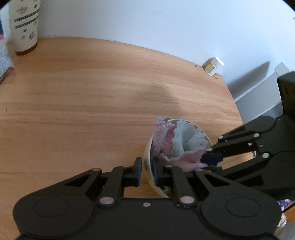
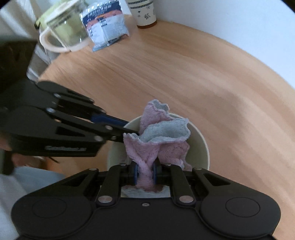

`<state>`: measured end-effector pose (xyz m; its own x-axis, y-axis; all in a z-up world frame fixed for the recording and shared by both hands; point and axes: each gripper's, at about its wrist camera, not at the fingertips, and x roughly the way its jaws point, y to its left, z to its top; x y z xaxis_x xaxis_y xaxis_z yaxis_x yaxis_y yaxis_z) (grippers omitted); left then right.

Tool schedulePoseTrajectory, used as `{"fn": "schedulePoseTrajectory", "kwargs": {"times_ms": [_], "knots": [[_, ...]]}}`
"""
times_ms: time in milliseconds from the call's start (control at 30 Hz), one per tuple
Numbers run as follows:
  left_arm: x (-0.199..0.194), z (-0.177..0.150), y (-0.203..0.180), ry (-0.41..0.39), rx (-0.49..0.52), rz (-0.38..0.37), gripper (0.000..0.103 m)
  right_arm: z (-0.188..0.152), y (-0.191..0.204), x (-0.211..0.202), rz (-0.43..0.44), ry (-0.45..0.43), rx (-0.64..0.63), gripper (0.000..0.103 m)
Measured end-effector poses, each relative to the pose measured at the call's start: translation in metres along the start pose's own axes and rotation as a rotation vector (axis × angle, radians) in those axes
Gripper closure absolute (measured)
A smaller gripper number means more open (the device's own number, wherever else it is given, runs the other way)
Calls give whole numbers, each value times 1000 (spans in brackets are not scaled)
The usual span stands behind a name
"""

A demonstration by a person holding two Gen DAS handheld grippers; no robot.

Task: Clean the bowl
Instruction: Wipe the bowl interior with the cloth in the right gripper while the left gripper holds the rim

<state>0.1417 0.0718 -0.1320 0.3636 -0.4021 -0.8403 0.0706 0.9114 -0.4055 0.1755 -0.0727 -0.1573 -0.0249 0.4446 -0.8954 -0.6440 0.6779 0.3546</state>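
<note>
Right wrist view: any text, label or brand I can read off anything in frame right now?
Packet: printed label, too blurred to read.
Left claw: embossed lettering on its body, blurred, unreadable.
Patterned cup: decoration only, no words.
Small jar in the left wrist view: yellow label, too small to read.

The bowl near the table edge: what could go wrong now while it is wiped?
1. The left gripper holds only the rim of the bowl, so wiping may tip it.
2. The bowl sits near the table edge and might slide off.
3. The cloth is bunched in the right gripper and may slip out.
</note>
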Motion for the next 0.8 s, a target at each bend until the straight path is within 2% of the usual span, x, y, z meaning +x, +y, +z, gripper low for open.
{"fn": "schedulePoseTrajectory", "kwargs": {"times_ms": [200, 400, 600, 800], "knots": [[1, 0, 4, 2, -58, 5, 91, -2, 0, 8, 56, 20, 33, 86], [4, 0, 5, 10, -81, 14, 92, -5, 12, 24, 3, 28, -10, 86], [4, 2, 0, 9, -52, 26, 92, -5, 20, 33, -55, 58, -90, 86], [3, 3, -1, 12, -48, 24, 91, -5, 28, 38, -152, 85, -169, 86]]}}
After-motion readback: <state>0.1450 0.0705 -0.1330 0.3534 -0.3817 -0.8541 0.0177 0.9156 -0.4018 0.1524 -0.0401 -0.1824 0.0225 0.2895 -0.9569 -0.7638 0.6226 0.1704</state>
